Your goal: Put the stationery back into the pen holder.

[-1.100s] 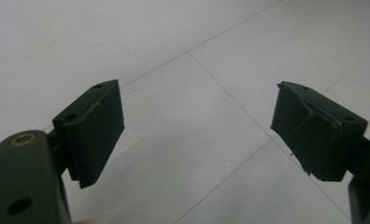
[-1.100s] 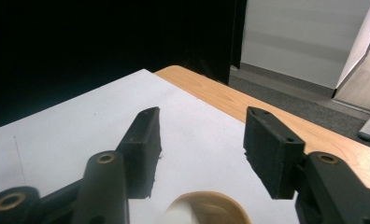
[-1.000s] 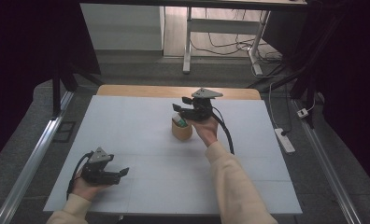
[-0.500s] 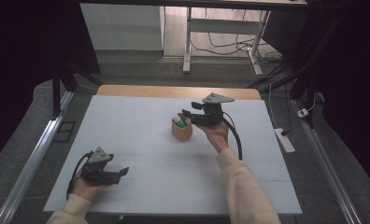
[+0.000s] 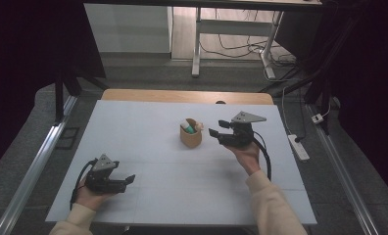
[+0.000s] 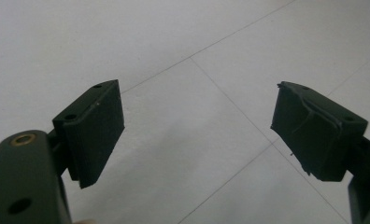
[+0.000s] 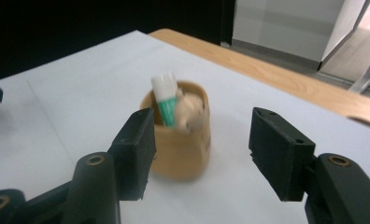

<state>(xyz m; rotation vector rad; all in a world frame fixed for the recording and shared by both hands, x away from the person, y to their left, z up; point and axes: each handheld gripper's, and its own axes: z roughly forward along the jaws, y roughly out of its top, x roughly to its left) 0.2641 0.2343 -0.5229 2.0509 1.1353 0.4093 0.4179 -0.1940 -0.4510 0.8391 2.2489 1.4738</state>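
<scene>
Fingers (image 7: 276,154) of your right gripper (image 5: 216,133) were spread wide and held nothing, just beside a tan cup (image 5: 190,135) near the middle of the surface (image 5: 148,127), toward its far edge. That cup held a white-and-green tube (image 7: 165,100). Your left gripper (image 5: 128,180) rested near the surface's front left corner, equally wide apart and empty.

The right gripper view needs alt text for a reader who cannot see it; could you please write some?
The right gripper, jaws open and holding nothing, points at a tan cup standing on a white table. A white-and-green tube and a pale, blurred item stick out of the cup. A strip of wooden edge runs behind.
</scene>
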